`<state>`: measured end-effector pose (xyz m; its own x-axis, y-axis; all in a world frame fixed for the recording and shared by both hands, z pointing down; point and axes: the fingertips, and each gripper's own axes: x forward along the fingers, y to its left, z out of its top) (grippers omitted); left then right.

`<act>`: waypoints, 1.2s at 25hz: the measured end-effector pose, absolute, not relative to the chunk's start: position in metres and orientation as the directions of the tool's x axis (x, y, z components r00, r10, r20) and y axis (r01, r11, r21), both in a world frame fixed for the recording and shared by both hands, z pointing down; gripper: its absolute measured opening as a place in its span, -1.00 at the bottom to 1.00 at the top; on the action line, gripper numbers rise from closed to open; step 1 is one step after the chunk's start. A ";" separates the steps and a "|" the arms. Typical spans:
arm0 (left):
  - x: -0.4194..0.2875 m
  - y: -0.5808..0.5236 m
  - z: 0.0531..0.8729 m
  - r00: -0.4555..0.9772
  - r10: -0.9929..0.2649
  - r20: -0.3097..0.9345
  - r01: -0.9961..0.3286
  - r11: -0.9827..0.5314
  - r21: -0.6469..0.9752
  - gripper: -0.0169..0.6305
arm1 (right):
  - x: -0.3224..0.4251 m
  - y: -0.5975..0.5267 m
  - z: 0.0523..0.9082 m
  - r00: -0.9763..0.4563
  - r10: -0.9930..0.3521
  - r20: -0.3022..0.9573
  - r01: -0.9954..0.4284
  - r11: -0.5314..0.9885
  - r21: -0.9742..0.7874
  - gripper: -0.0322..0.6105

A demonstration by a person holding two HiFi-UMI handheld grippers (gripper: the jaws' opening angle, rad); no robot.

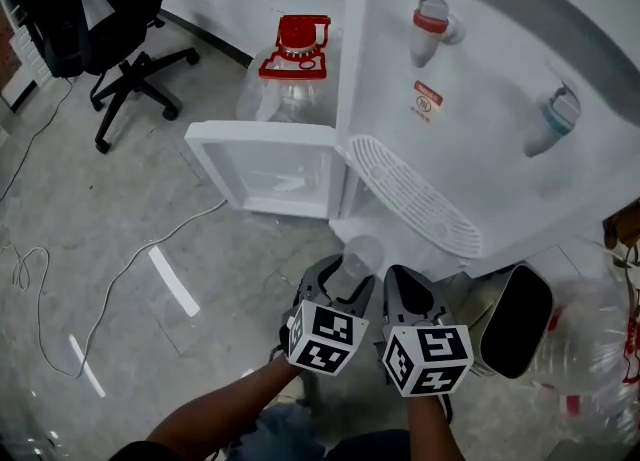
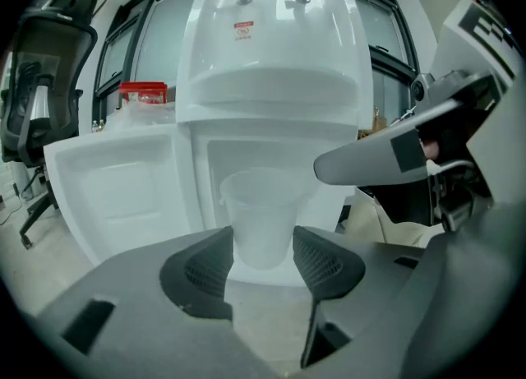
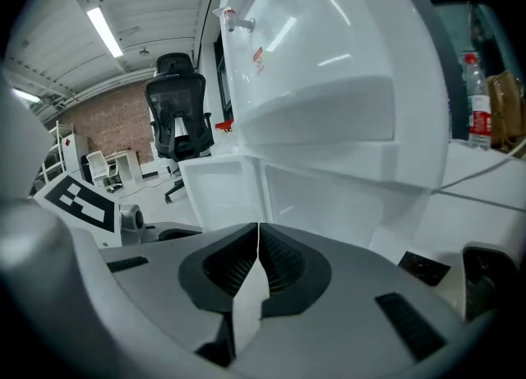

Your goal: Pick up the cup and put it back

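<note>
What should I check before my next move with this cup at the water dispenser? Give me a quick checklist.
1. Grip on the cup: ok. Both pads of the left gripper sit against its sides.
2. Cup upright: ok. Its mouth faces up.
3. Cabinet door open: ok. It is swung wide to the side.
4. Right gripper out of the way: ok. Its jaws are together with nothing between them, beside the left one.
5. Free spot inside the cabinet: cannot tell. The interior looks washed out behind the cup.
6. Cup empty: cannot tell through the cloudy plastic.
</note>
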<state>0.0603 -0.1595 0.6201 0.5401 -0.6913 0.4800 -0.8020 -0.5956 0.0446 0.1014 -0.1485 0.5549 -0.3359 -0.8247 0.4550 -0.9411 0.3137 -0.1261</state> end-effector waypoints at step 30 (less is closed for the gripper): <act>0.156 -0.257 0.781 0.606 -0.685 0.405 -0.752 -0.659 0.010 -0.23 | 0.137 -0.176 0.647 -0.268 -0.839 0.473 -0.958 0.284 -0.038 -0.83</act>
